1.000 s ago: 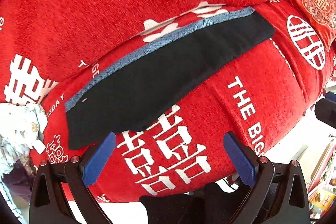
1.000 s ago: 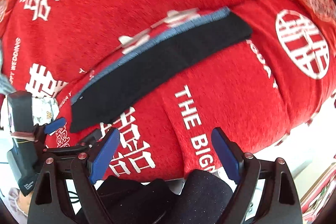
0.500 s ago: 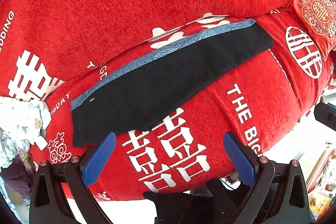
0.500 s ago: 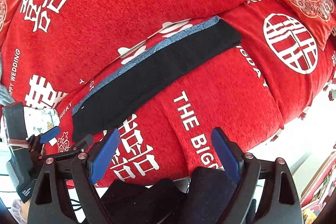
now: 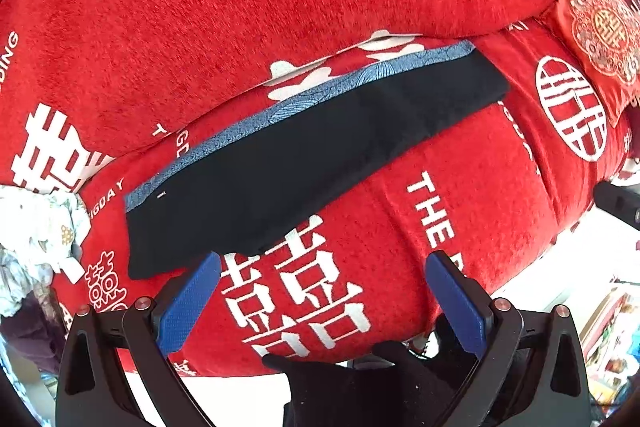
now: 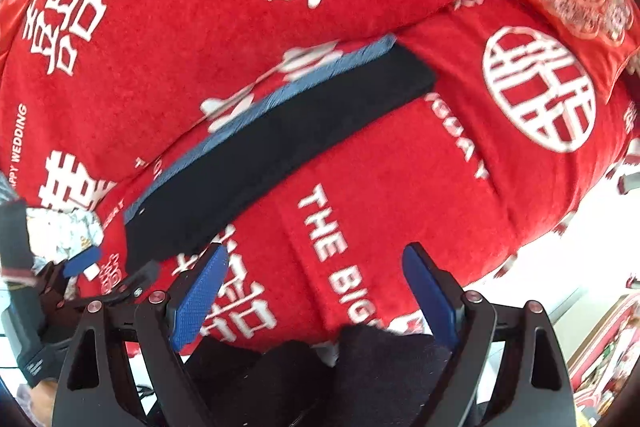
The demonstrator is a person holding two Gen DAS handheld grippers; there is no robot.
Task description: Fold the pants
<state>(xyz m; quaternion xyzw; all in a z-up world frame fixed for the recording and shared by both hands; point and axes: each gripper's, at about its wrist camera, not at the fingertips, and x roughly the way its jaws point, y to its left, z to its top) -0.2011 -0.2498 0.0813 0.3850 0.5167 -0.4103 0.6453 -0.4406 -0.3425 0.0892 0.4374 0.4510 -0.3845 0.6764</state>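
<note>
The black pants, folded into a long narrow strip with a blue patterned band along the far edge, lie diagonally on the seat of the red sofa, just below its backrest. My left gripper and my right gripper both hang above the seat's front edge, jaws spread wide, nothing between the blue pads, neither touching the pants. A red embroidered cushion sits at the seat's far right end, and crumpled white cloth lies off the left end.

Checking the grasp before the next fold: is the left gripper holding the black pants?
No: the left gripper is open over red sofa fabric, clear of the black pants.
</note>
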